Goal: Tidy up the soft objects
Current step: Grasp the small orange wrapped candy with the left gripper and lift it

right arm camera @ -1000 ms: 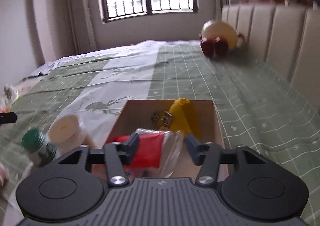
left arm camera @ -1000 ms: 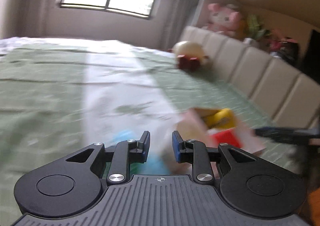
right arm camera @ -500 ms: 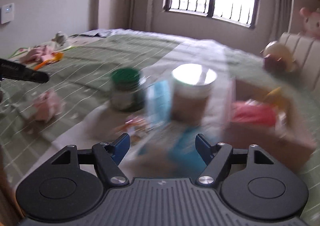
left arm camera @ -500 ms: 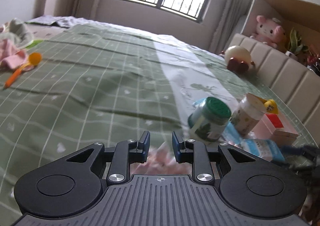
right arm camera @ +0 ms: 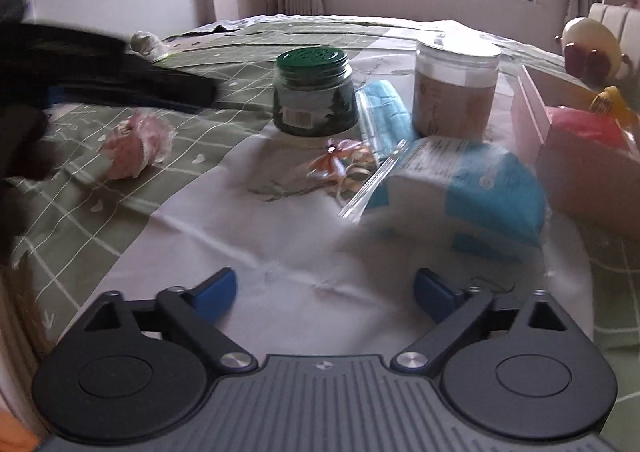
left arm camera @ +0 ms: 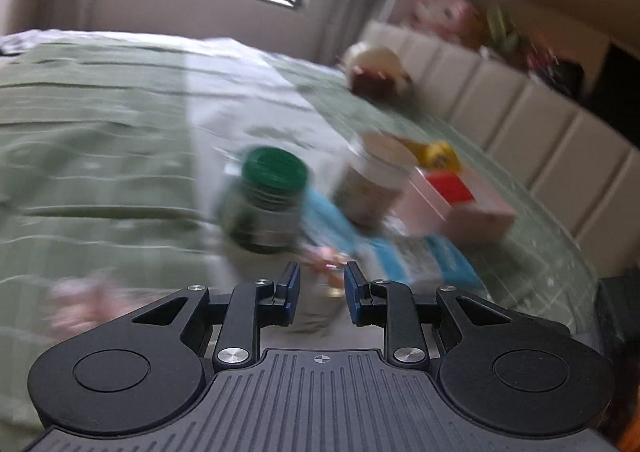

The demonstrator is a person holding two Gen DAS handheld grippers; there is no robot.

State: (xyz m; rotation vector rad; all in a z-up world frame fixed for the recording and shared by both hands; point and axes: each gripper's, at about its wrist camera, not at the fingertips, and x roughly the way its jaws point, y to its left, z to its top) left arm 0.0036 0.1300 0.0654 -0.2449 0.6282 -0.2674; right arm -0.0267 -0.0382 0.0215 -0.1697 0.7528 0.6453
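Observation:
A pink cardboard box (right arm camera: 576, 156) at the right holds a red soft item (right arm camera: 584, 128) and a yellow toy (right arm camera: 612, 104); the box also shows in the left wrist view (left arm camera: 468, 208). A blue-and-white soft pack (right arm camera: 468, 184) lies beside the box, and a blue roll (right arm camera: 384, 108) lies behind it. A crumpled pink cloth (right arm camera: 136, 144) lies at the left. My right gripper (right arm camera: 324, 292) is wide open and empty above the white bedsheet strip. My left gripper (left arm camera: 319, 292) is open a little, empty, just before a small pink ornament (left arm camera: 324, 260). The left view is blurred.
A green-lidded jar (right arm camera: 314, 92) and a clear tub with a white lid (right arm camera: 456, 92) stand mid-bed. A round plush (right arm camera: 592, 48) rests by the padded headboard (left arm camera: 552, 124). The other gripper's dark arm (right arm camera: 120, 80) crosses the upper left. A small pink-and-gold ornament (right arm camera: 340, 164) lies between jar and pack.
Both views have swung: the left gripper has turned right toward the jars and box, and the right gripper has pulled back from the box, now facing the whole cluster, still wide open.

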